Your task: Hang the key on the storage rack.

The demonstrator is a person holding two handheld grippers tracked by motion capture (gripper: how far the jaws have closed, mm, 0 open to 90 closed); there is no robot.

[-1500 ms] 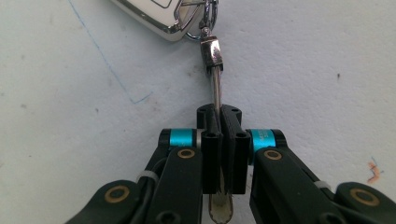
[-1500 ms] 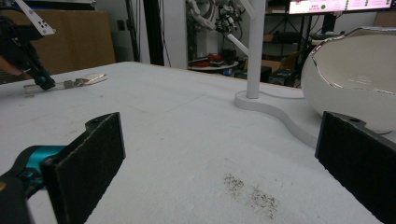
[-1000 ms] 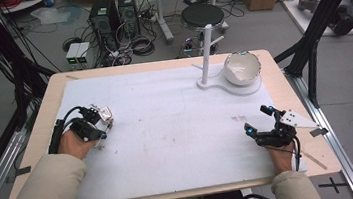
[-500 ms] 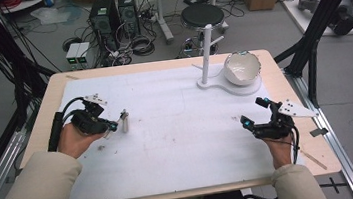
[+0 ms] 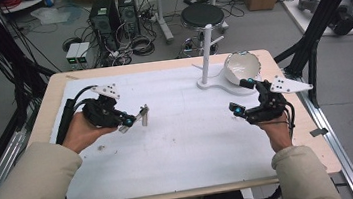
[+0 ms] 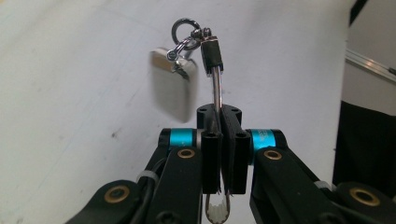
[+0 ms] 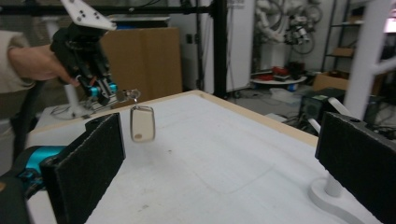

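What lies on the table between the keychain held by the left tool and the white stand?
Bare white mat, in the high view, between keychain and stand.

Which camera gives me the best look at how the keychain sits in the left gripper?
The left gripper view: the keychain loop is pinched between the shut jaws of the left gripper, its tag dangling and blurred. The right gripper view shows the tag hanging above the table, seen from afar. The high view shows it small.

Left tongs [image 5: 134, 120] sit raised over the surface's left side, jaws clamped tight together, pointing toward the middle. The left hand [image 5: 83, 132] grips from behind, sleeve trailing back. Right tongs [image 5: 244, 96] hover at the right, jaws spread wide, right hand [image 5: 277, 131] underneath.
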